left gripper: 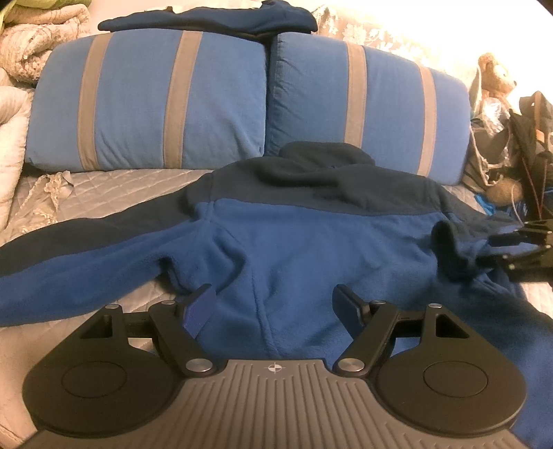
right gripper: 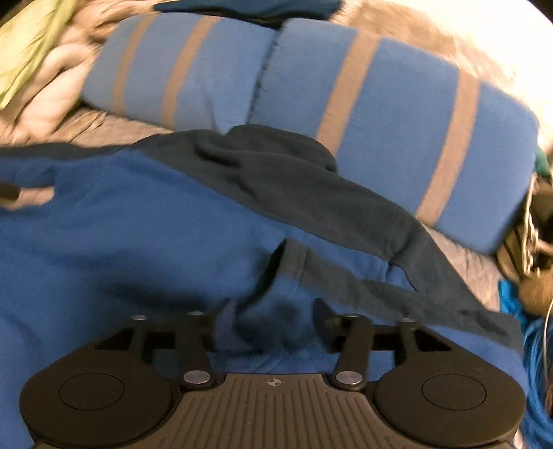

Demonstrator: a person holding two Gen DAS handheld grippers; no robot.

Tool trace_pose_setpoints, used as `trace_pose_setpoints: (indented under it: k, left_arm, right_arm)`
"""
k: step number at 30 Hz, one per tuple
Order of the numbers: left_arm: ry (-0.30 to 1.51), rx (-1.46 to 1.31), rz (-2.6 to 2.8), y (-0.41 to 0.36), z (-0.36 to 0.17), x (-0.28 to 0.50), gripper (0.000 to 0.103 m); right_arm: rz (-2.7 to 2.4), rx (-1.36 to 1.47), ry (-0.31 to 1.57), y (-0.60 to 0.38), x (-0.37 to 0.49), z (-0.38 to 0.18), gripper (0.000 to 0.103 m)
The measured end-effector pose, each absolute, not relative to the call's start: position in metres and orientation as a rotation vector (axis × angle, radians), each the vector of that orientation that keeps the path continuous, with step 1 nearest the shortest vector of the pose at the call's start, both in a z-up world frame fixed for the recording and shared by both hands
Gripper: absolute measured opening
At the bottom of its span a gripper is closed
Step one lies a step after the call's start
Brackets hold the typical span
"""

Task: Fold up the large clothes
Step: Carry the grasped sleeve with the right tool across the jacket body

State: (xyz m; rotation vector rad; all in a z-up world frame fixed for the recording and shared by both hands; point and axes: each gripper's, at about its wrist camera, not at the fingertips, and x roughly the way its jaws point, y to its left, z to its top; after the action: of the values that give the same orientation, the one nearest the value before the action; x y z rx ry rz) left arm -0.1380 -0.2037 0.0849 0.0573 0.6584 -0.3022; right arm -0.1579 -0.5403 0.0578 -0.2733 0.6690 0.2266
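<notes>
Left gripper [left gripper: 274, 304] jaws apart, over fleece jacket [left gripper: 293, 241] hem, nothing pinched | right gripper [right gripper: 269, 321] jaws apart above folded sleeve; view blurred | jacket flat on quilted bed [left gripper: 114, 190], collar at striped pillows [left gripper: 155, 103], left cuff cut off

A bed [left gripper: 114, 193] covered with a grey quilted spread fills the room ahead of the hand-held gripper. Two blue pillows with grey stripes, the left pillow [left gripper: 152, 103] and the right pillow [left gripper: 366, 107], lie side by side across the far part of the bed, touching at the middle. Behind them a dark blue folded cloth [left gripper: 207, 19] rests on top. To the far left lie bunched cream blankets [left gripper: 31, 45]. On the far right sits a teddy bear [left gripper: 494, 76] above a heap of dark bags and cords [left gripper: 511, 152]. Strong warm light washes out the upper right corner.
</notes>
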Motion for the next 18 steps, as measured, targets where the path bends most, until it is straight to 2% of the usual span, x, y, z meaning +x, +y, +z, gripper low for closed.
trace_pose_setpoints:
  k: [12, 18]
  left_arm:
    - [0.66, 0.069, -0.288, -0.206, 0.085, -0.138, 0.074]
    - [0.659, 0.067, -0.287, -0.206, 0.084, -0.138, 0.074]
  right_arm:
    - [0.404, -0.692, 0.768, -0.52, -0.158, 0.042, 0.056]
    - [0.531, -0.74, 0.851, -0.526, -0.141, 0.05, 0.056]
